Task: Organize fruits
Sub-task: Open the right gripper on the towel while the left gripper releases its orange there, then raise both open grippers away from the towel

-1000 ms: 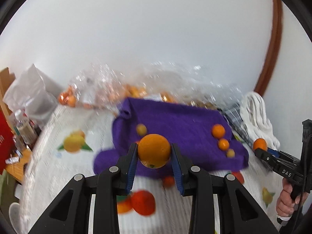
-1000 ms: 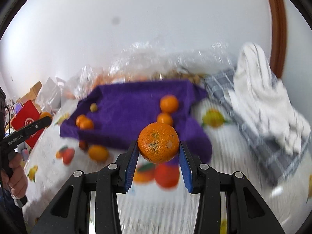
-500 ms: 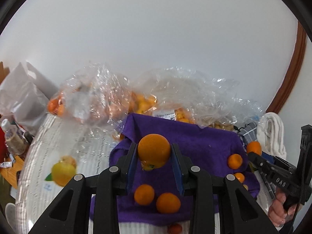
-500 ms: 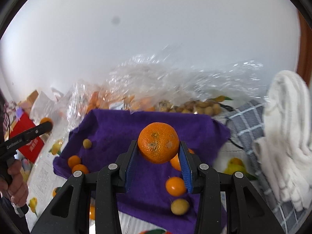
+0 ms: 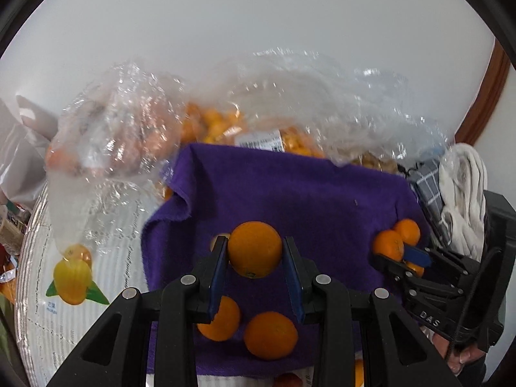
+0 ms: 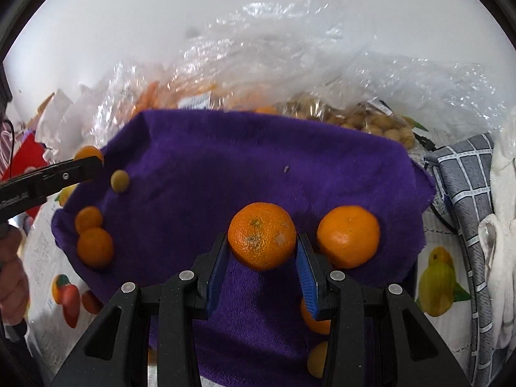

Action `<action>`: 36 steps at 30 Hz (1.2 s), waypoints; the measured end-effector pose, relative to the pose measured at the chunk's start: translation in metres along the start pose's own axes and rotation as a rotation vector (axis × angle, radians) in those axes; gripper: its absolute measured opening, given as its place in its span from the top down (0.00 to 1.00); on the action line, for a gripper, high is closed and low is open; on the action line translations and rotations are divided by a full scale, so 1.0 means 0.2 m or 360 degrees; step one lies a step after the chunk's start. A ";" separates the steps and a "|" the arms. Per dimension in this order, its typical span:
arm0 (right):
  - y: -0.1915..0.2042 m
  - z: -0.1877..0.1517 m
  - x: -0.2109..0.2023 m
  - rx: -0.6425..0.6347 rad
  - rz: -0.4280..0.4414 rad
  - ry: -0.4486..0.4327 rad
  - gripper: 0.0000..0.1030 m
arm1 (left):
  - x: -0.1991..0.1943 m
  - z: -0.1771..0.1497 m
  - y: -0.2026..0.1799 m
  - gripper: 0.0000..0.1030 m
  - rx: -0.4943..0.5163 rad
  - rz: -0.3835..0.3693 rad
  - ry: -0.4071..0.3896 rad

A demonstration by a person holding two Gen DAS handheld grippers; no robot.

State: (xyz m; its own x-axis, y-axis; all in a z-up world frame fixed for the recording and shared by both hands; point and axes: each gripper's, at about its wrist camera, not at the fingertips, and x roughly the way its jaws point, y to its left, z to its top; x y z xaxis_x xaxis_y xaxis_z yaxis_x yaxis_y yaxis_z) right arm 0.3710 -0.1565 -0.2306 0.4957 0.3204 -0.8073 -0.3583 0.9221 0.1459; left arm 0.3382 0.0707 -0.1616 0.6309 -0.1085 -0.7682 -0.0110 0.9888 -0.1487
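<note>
I see a purple towel [image 6: 264, 167] spread over a worktop [image 5: 42, 316] whose white cover is printed with fruit pictures. To its right lie a grey checked cloth [image 6: 467, 187] and a bundled white towel [image 5: 464, 193]. At the far left edge sits a red packet [image 6: 27, 158], beside crumpled white paper [image 6: 54, 109].

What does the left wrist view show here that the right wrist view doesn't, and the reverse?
Only the left wrist view: a printed yellow mango on the tablecloth beside the purple towel. Only the right wrist view: a bag of pale round fruit behind the towel and a small yellow-green fruit. Both: the purple towel, clear plastic bags, and each hand-held gripper clamping an orange.
</note>
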 end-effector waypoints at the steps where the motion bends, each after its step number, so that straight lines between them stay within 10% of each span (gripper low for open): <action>1: -0.01 0.00 0.01 0.0009 -0.0005 0.0005 0.60 | 0.01 0.00 -0.01 0.69 0.0005 0.0008 0.0019; 10: 0.00 0.00 0.02 -0.0005 -0.0037 -0.0016 0.57 | 0.10 -0.02 0.03 0.69 -0.0019 0.0084 0.0136; 21: 0.01 0.02 -0.10 0.0004 0.0020 -0.0117 0.31 | 0.20 -0.04 -0.01 0.69 0.0028 0.0139 0.0253; 36: -0.04 -0.08 -0.34 0.0152 -0.0193 -0.0169 0.30 | 0.12 0.01 -0.09 0.53 0.0051 0.0138 0.0204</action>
State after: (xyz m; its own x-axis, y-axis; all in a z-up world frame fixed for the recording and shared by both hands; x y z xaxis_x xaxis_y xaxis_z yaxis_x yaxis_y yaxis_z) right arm 0.3278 -0.1885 -0.1851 0.6133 0.2222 -0.7579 -0.2167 0.9701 0.1091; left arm 0.3557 0.0509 -0.1765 0.5244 -0.0330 -0.8508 -0.0348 0.9976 -0.0601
